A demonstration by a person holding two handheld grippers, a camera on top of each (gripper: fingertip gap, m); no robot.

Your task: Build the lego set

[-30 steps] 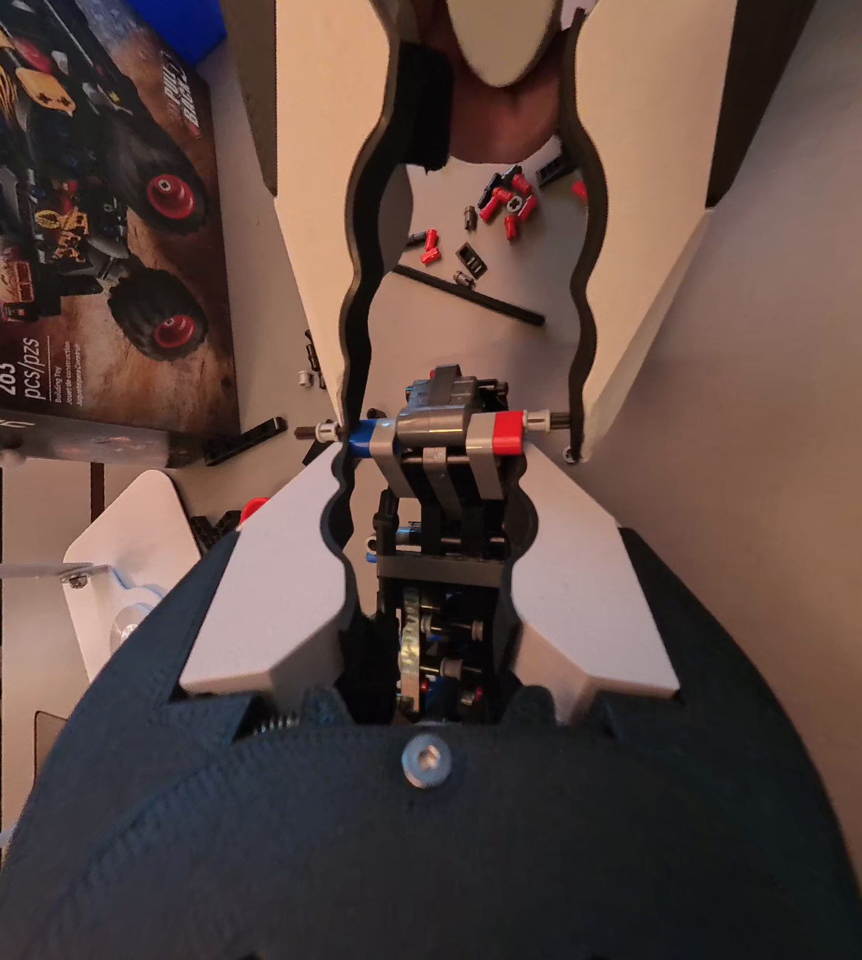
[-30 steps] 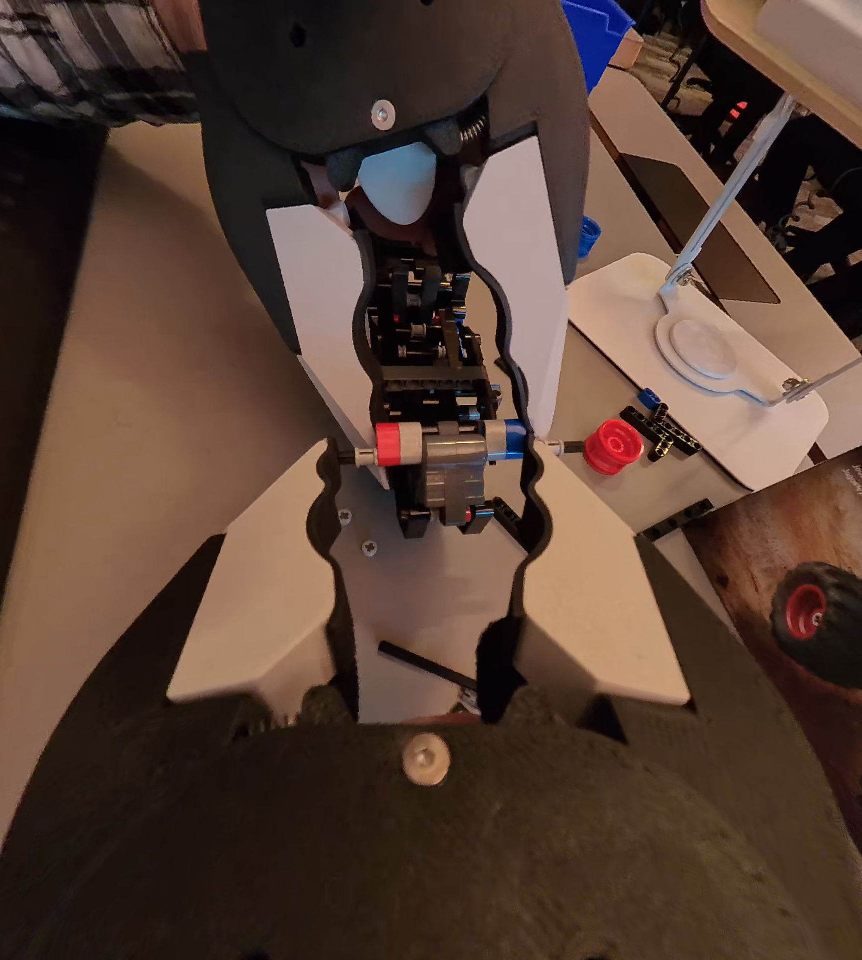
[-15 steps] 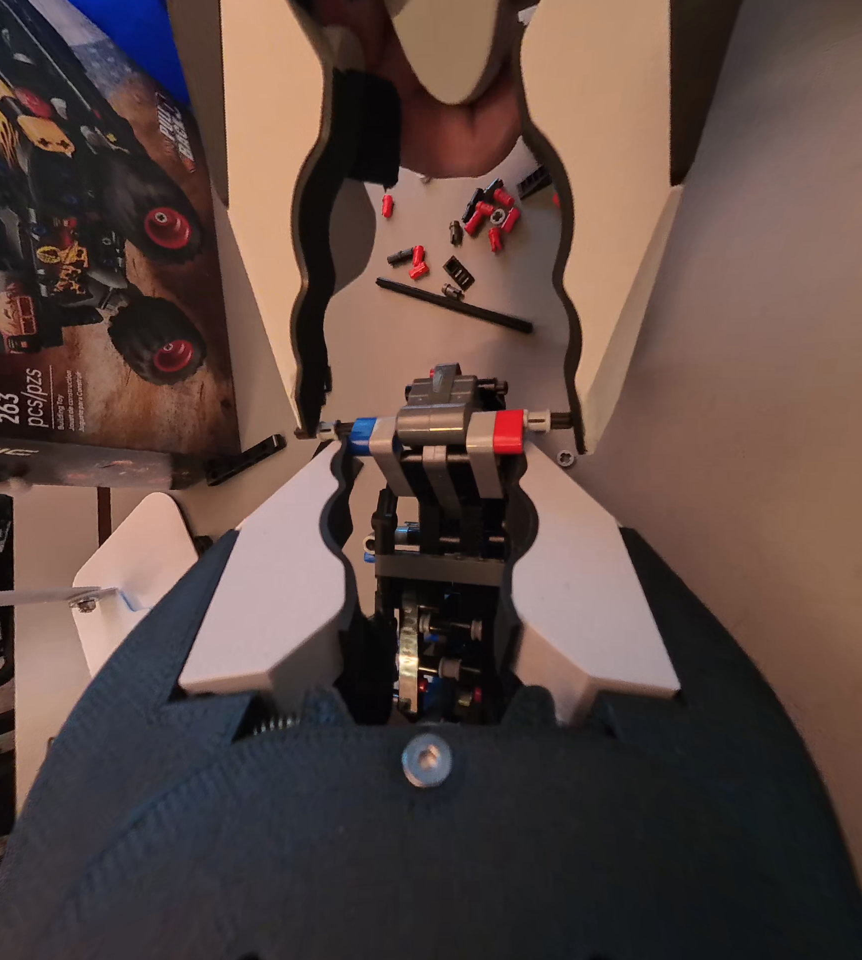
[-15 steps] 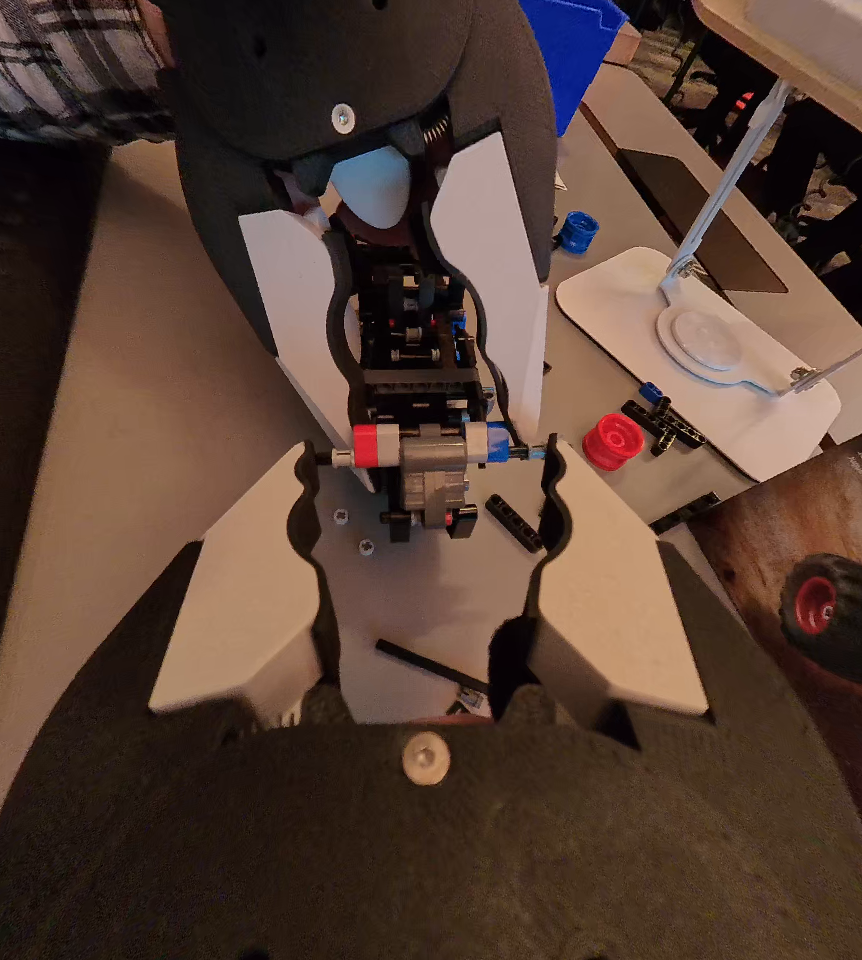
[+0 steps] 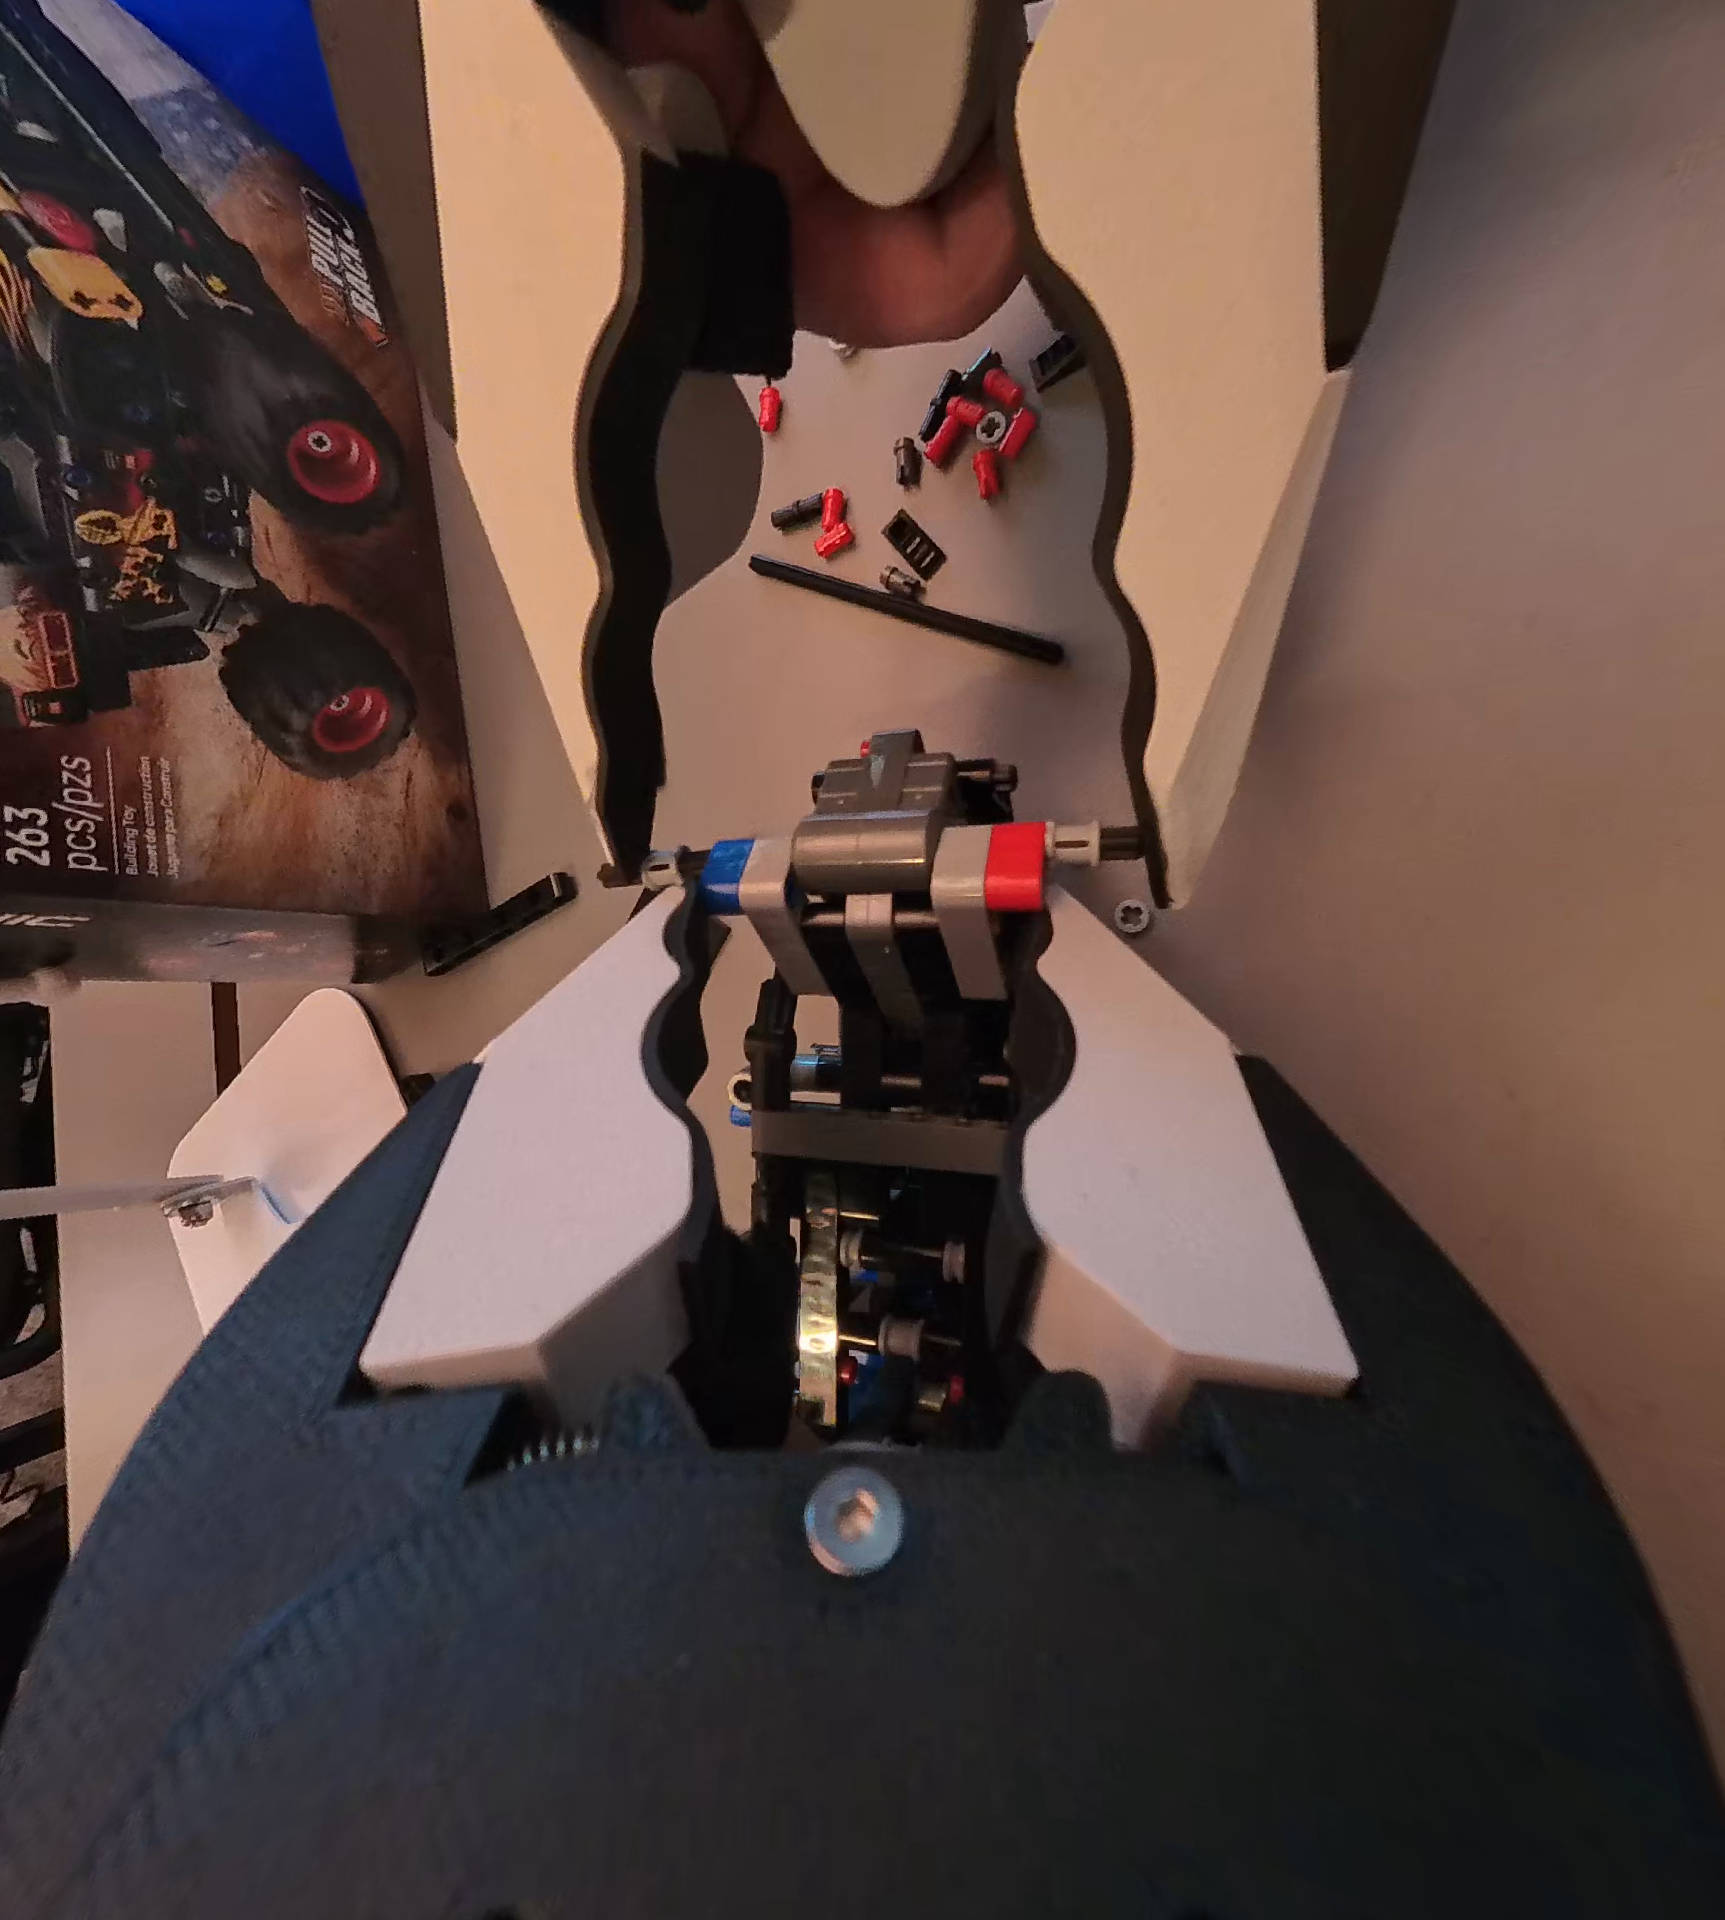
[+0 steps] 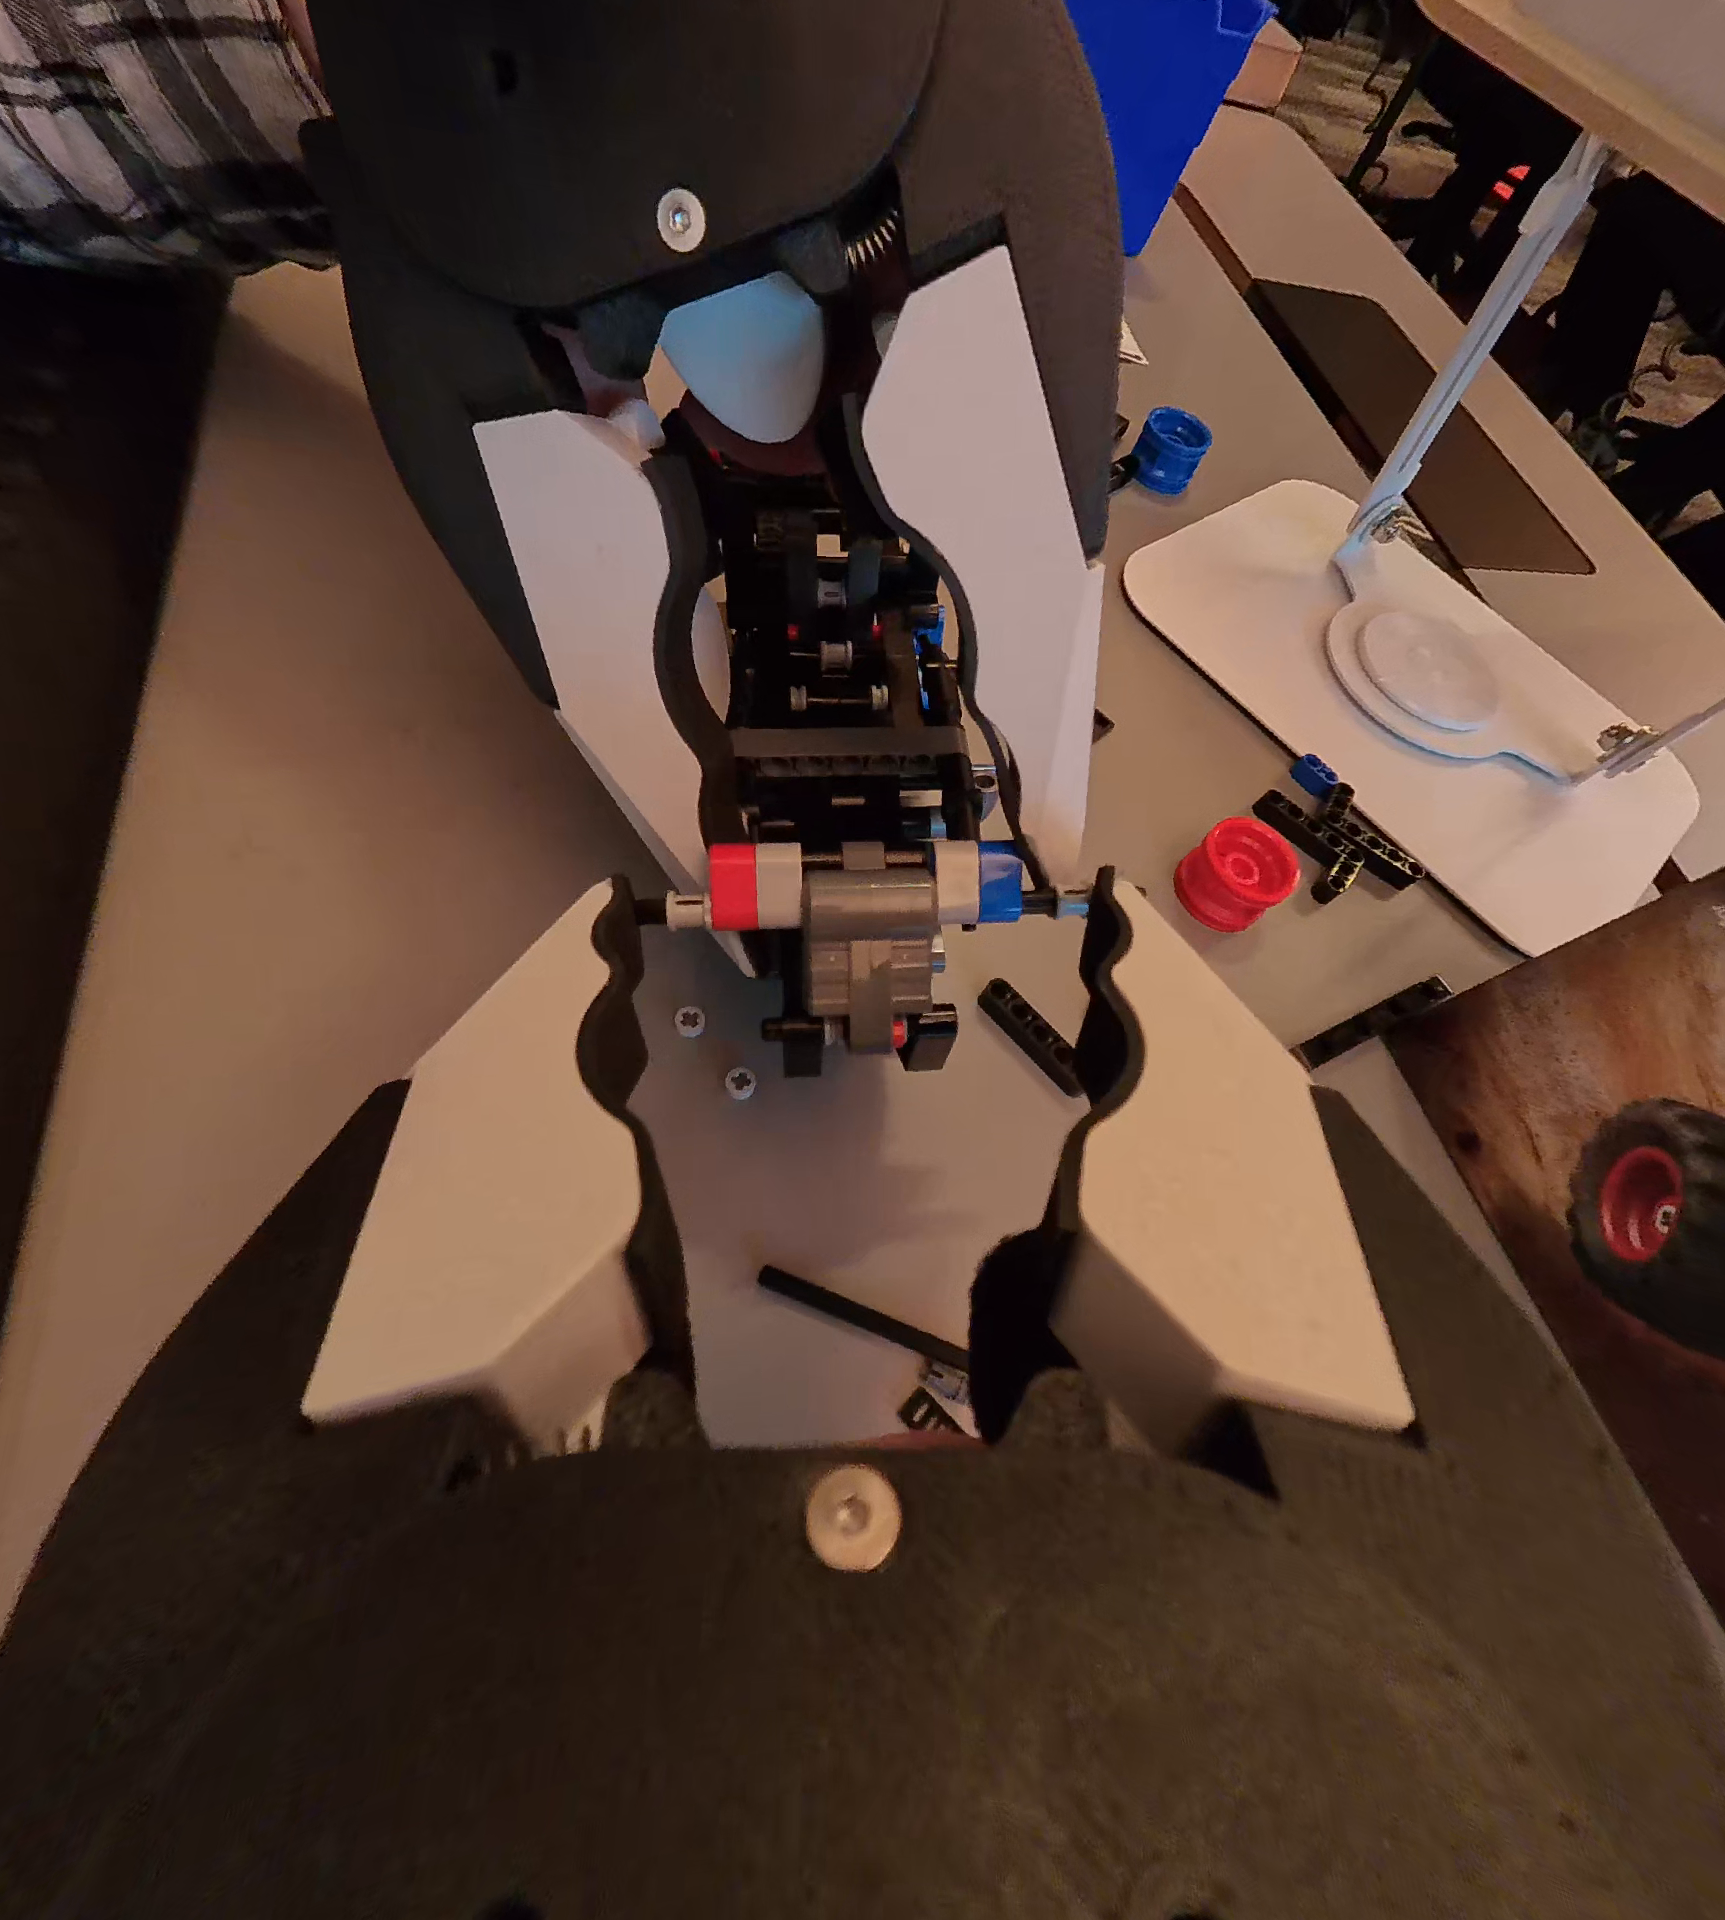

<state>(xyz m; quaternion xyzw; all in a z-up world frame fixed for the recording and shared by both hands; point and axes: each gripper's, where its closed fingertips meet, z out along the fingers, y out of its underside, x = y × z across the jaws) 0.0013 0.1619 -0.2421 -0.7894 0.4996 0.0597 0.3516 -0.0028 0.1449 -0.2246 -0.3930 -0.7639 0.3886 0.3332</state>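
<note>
Left gripper (image 5: 853,935) clamped on lego chassis (image 5: 879,1049); right gripper (image 6: 858,914) spread wide.

My right fingertips flank the axle (image 6: 858,883) ends; the tip at the blue end seems to touch, hard to confirm. Chassis held above table (image 6: 266,727). Loose pins (image 5: 972,426) and red wheel hub (image 6: 1237,871) lie nearby.

The chassis (image 5: 868,1049) sits between the fingers of the left hand-held gripper (image 5: 863,935), its axle (image 6: 868,899) crosswise at the front. The right hand-held gripper (image 6: 858,904) faces it, one fingertip at each axle end. On the tabletop (image 6: 214,831) under the right gripper lie a rod (image 6: 858,1317) and a beam (image 6: 1029,1021). In the right wrist view, a wheel hub (image 6: 1235,873) lies right of the axle, just before a lamp base (image 6: 1409,675); the box (image 6: 1616,1195) lies nearer, at the right edge. Loose pins (image 5: 972,426) lie beyond the rod in the left wrist view.
</note>
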